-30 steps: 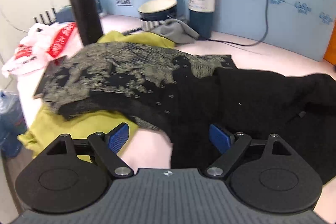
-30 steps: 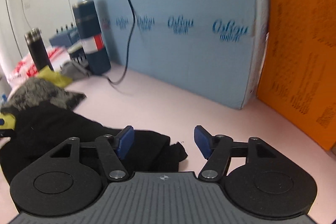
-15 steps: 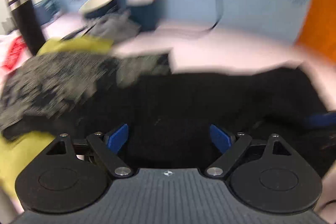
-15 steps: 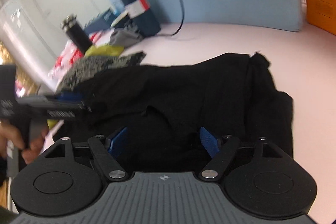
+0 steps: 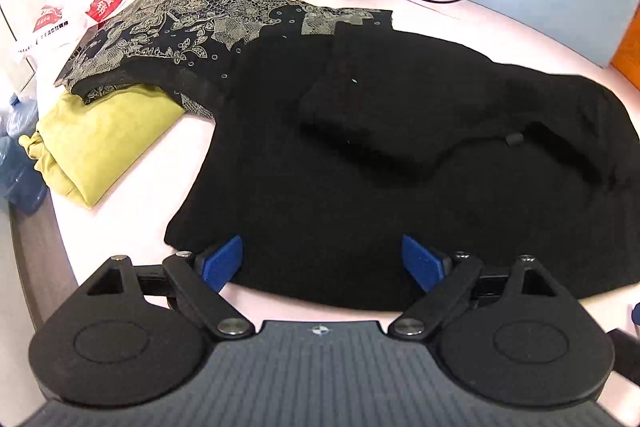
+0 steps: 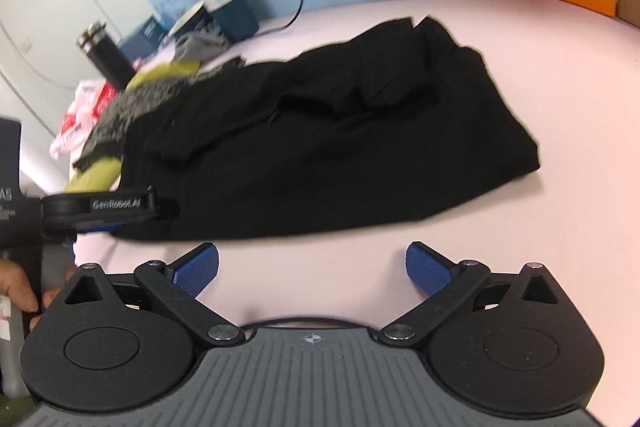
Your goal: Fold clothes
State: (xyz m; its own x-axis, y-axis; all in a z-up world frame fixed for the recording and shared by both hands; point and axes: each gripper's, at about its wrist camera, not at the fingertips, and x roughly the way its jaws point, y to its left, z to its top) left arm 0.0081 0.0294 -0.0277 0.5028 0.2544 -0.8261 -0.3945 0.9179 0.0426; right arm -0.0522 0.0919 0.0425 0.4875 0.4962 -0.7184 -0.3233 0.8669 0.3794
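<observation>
Both my grippers are swinging in from the clutter and wall toward the black garment (image 5: 400, 155) spread rumpled on the worktop (image 6: 540, 99). Left gripper (image 5: 322, 261) is opening over its near hem; right gripper (image 6: 312, 267) is opening, empty, just short of it—ready for a fold.

The black garment (image 5: 400, 155) hides the lace cloth's (image 5: 192, 27) right part.

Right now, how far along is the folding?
Done: a yellow-green garment lies folded at the table's edge with a lace-patterned one on top. In hand: nothing; the black garment lies rumpled on the table. The left gripper is over its near hem, jaws opening; the right gripper is short of it, jaws opening on nothing. Left: gripping and folding it.
</observation>
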